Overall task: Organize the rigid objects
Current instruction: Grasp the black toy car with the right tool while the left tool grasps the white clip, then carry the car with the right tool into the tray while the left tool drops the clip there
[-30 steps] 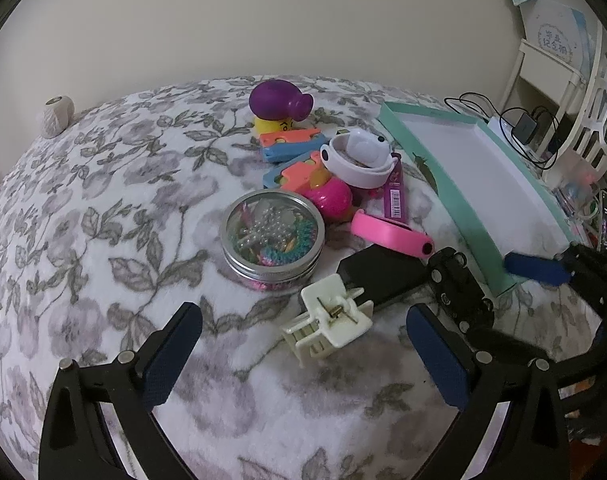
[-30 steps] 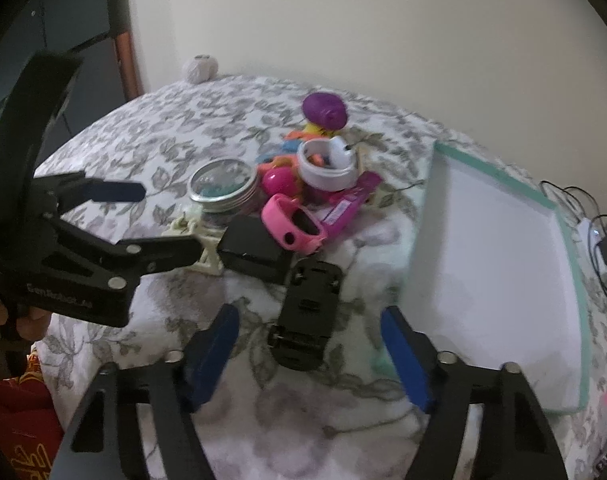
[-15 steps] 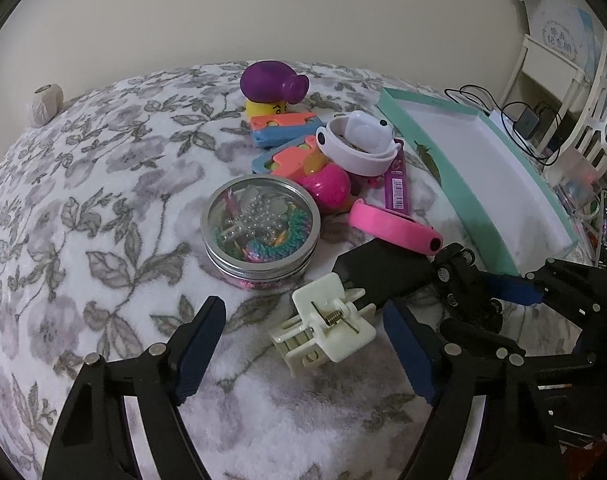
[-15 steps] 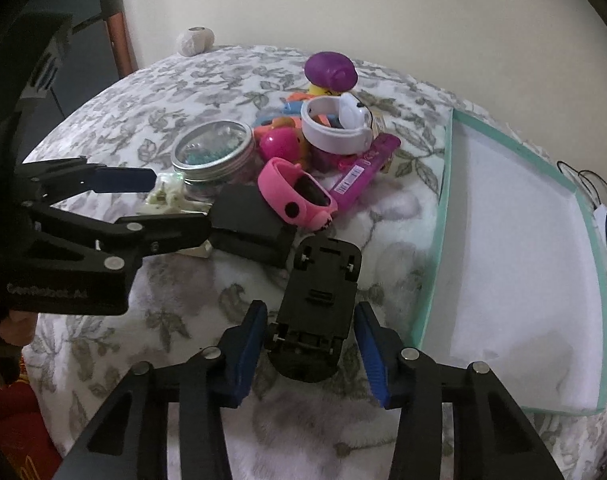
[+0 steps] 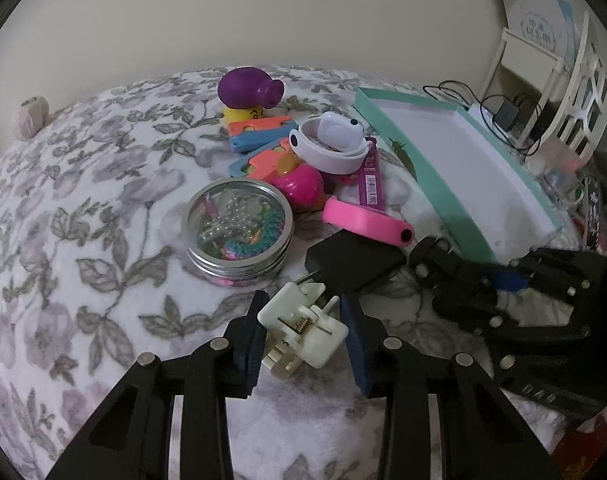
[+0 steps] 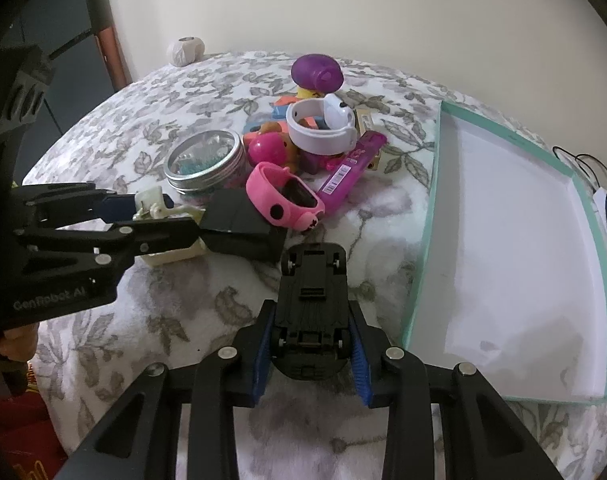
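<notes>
Rigid objects lie heaped on a floral blanket [image 5: 83, 208], just left of a teal-rimmed tray [image 6: 427, 216] whose white floor holds nothing that shows in either view; among the heap are a round tin [image 5: 237, 232], a pink watch [image 6: 283, 196], a white watch [image 6: 323, 128], a purple toy [image 5: 249, 86], a magenta pen case [image 6: 349, 170] and a flat black block [image 5: 355, 258]. Step in hand, as judged from both views: a paired grasp at the near edge of the heap. Left gripper [image 5: 303, 332] brackets a cream spring clip [image 5: 303, 330], which rests on the blanket just in front of the black block; its jaws have just been closing, and the left pad meets the clip while a narrow gap seems to remain at the right pad, so the hold looks not quite complete. Right gripper [image 6: 309, 344] encloses the near end of a black toy car [image 6: 311, 304] lying upside down, wheels up, just beside the tray's near left rim; its jaws have likewise just been closing, and both blue pads sit against the car's flanks, which reads as a grip. Next move, by inference: finish the closure on the clip, lift each piece clear of its neighbours without dragging the block or the pink watch, then carry both rightward over the tray's rim and set them down apart on the white floor.
</notes>
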